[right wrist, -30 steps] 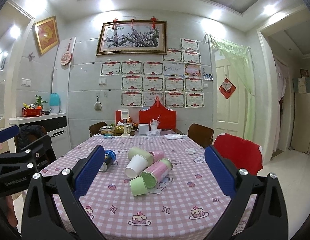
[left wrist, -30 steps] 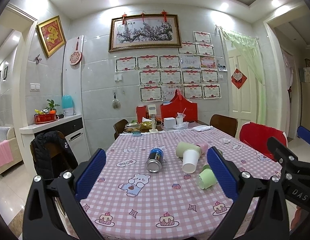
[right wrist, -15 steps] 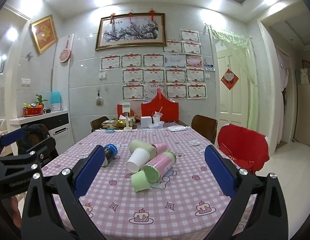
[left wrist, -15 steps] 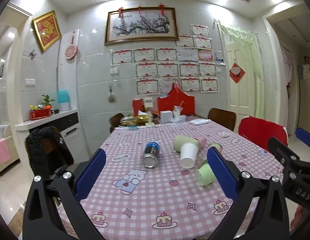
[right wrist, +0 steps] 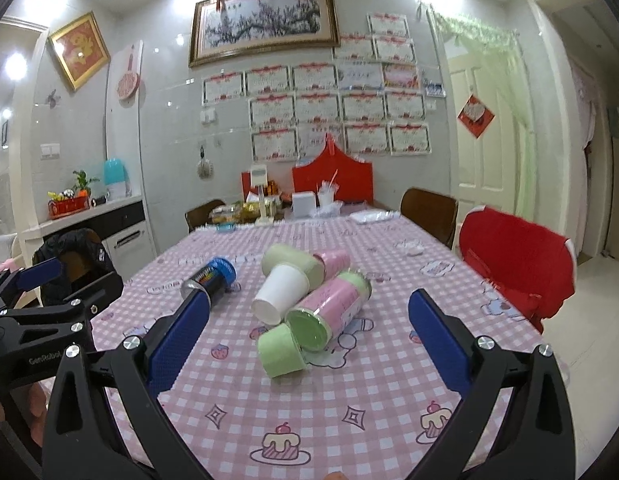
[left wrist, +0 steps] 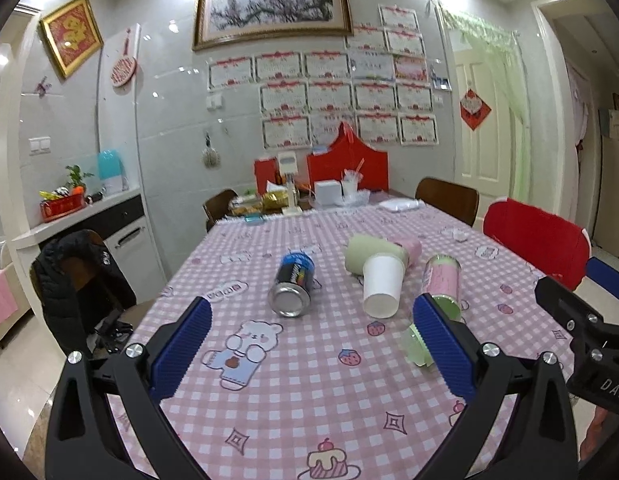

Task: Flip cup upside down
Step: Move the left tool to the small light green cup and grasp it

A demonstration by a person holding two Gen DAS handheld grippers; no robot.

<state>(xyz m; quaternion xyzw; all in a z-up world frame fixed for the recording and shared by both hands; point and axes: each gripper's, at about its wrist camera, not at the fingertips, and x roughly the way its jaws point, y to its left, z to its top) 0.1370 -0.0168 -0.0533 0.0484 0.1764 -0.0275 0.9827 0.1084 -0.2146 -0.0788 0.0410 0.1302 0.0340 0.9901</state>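
A white paper cup (left wrist: pixel 382 283) (right wrist: pixel 278 293) lies on its side on the pink checked tablecloth (left wrist: pixel 309 380) (right wrist: pixel 349 400), mouth toward me, leaning on a pale green and pink container (left wrist: pixel 379 252) (right wrist: pixel 297 262). A small green cup (right wrist: pixel 280 350) (left wrist: pixel 415 347) lies in front of a pink bottle (right wrist: pixel 329 307) (left wrist: pixel 442 278). My left gripper (left wrist: pixel 309 344) is open and empty above the near table, short of the cups. My right gripper (right wrist: pixel 305 340) is open and empty, the small green cup showing between its fingers.
A dark drink can (left wrist: pixel 292 288) (right wrist: pixel 211 278) lies on its side left of the cups. Boxes and clutter (left wrist: pixel 325 196) fill the table's far end. Chairs stand around: one with a black jacket (left wrist: pixel 77 280) at left, a red-covered one (left wrist: pixel 537 240) at right.
Both grippers have moved forward and tilted down toward the table; the cups and can appear larger and closer. Nothing on the table has moved.
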